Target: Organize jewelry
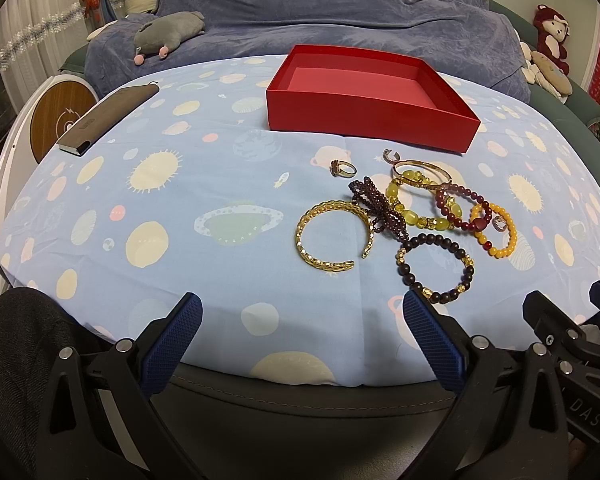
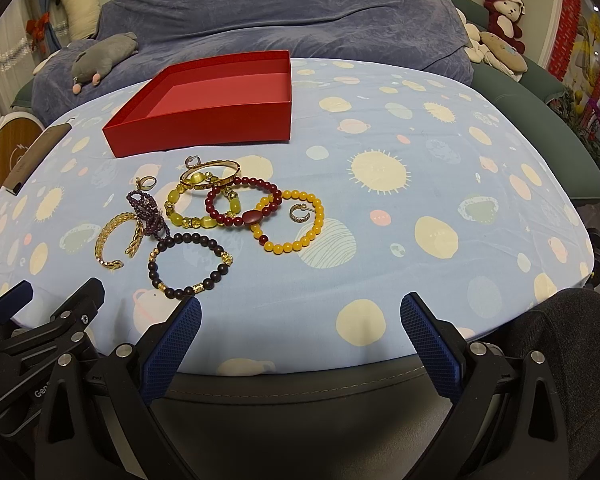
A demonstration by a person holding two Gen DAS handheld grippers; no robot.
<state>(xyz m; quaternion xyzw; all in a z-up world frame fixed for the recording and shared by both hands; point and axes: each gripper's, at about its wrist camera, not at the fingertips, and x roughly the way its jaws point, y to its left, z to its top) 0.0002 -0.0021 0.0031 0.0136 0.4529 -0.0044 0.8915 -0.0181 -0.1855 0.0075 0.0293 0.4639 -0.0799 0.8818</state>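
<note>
An open red box (image 1: pixel 364 114) (image 2: pixel 204 126) sits empty at the far middle of the table. In front of it lies a cluster of jewelry: a gold chain cuff (image 1: pixel 300 236) (image 2: pixel 100 244), a dark bead bracelet (image 1: pixel 468 264) (image 2: pixel 214 278), an orange bead bracelet (image 1: pixel 510 236) (image 2: pixel 318 220), a dark red bead bracelet (image 2: pixel 220 214), a yellow-green bead bracelet (image 1: pixel 420 218), a gold bangle (image 1: pixel 422 166) (image 2: pixel 216 166), a purple bead strand (image 1: pixel 374 206) and a ring (image 1: pixel 342 168). My left gripper (image 1: pixel 302 312) and right gripper (image 2: pixel 300 312) are open and empty at the table's near edge.
A blue planet-print cloth (image 1: pixel 180 200) covers the table. A dark flat case (image 1: pixel 104 120) lies at the far left. A small hoop earring (image 2: pixel 299 213) lies inside the orange bracelet. A sofa with a blue cover (image 1: pixel 340 4) and plush toys stands behind.
</note>
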